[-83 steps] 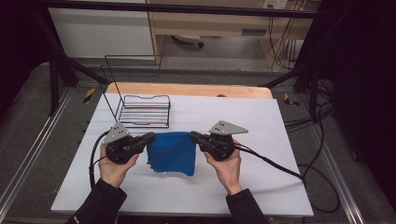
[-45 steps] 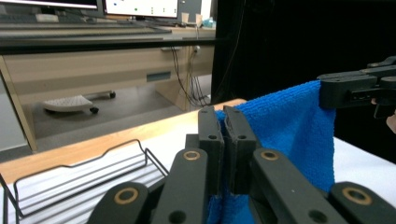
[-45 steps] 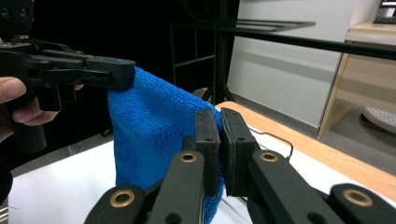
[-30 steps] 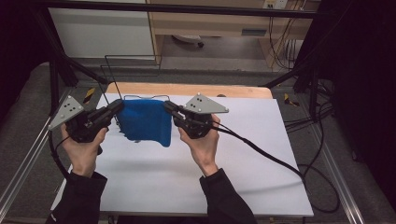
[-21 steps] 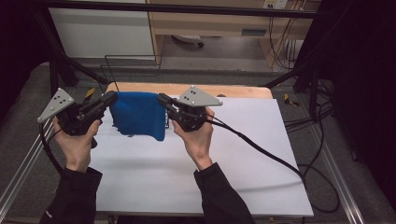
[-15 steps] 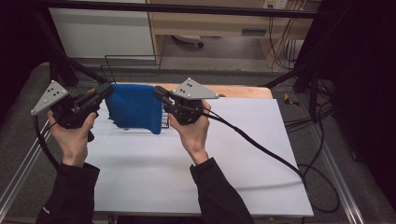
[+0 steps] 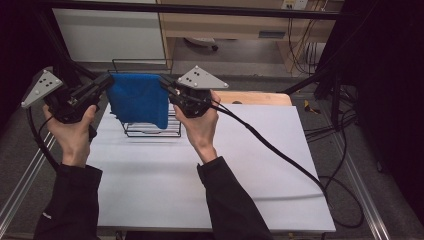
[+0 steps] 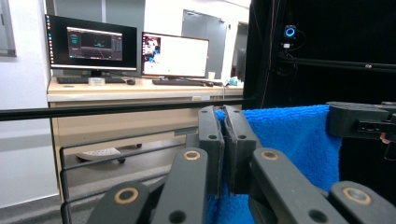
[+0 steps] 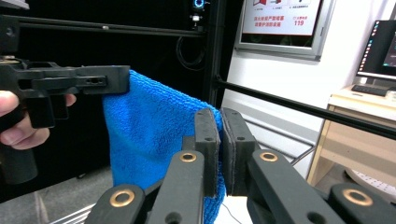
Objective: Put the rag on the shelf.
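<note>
A: Since the earliest shot the cloth (image 7: pixel 137 99) has gone from lying near the middle of the desk (image 7: pixel 250 165) to hanging in the air over the rack (image 7: pixel 152 127) at the far left corner, and both hands have moved up and leftward with it.

B: What does the high view give now?

A: The left gripper (image 7: pixel 102 82) pinches the cloth's top left corner and the right gripper (image 7: pixel 165 86) its top right corner. The top edge is pulled almost straight between them, and the rest hangs as a flat sheet in front of the rack's tall back wire.

B: And the left gripper view?

A: Its fingers (image 8: pixel 211 140) are closed together with blue terry cloth (image 8: pixel 289 140) bunched between and below them. The other gripper (image 8: pixel 359 121) clamps the far corner at the right.

B: The right gripper view?

A: Much the same, mirrored: its fingers (image 9: pixel 208 140) are shut on the cloth (image 9: pixel 149 126), which runs across to the left gripper (image 9: pixel 70 81) on the far side.

B: How will it handle?

A: I'd judge it light, soft and limp. It has no stiffness, so it sags wherever it isn't held. The nap should give grip rather than slip. The corners are the right places to hold it, since they keep the edge taut for draping over a wire.
</note>
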Motion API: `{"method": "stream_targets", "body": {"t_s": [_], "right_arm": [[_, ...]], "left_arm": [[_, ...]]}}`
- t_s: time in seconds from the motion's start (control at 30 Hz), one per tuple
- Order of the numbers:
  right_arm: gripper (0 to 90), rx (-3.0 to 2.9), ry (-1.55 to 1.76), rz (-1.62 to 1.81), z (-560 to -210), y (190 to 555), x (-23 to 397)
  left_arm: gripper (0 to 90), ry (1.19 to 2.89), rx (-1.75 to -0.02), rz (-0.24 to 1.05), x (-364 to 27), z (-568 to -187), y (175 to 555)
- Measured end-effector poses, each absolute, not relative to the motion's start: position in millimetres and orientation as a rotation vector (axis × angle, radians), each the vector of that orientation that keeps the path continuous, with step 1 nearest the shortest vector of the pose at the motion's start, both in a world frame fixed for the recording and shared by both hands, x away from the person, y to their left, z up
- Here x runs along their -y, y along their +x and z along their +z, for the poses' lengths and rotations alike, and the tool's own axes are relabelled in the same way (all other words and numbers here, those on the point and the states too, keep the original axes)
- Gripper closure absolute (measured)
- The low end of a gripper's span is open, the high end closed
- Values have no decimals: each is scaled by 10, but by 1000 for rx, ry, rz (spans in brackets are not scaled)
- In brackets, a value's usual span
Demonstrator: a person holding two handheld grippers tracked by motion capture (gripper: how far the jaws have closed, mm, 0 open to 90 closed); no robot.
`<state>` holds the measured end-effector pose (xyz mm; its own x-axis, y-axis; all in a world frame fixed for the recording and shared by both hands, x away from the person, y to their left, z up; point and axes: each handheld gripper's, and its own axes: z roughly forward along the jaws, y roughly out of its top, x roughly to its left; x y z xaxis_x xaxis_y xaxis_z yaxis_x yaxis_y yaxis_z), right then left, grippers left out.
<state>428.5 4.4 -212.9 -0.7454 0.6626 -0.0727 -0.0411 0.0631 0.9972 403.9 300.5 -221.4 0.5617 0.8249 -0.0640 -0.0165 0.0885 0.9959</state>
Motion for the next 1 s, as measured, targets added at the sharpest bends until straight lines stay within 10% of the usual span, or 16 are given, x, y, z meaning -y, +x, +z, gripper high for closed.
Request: {"method": "stream_targets", "body": {"t_s": [1.0], "right_arm": [[867, -1755, 570, 1725, -1665, 4627, -247]], "left_arm": [[868, 1285, -759, 765, -3165, -1815, 4421]]}}
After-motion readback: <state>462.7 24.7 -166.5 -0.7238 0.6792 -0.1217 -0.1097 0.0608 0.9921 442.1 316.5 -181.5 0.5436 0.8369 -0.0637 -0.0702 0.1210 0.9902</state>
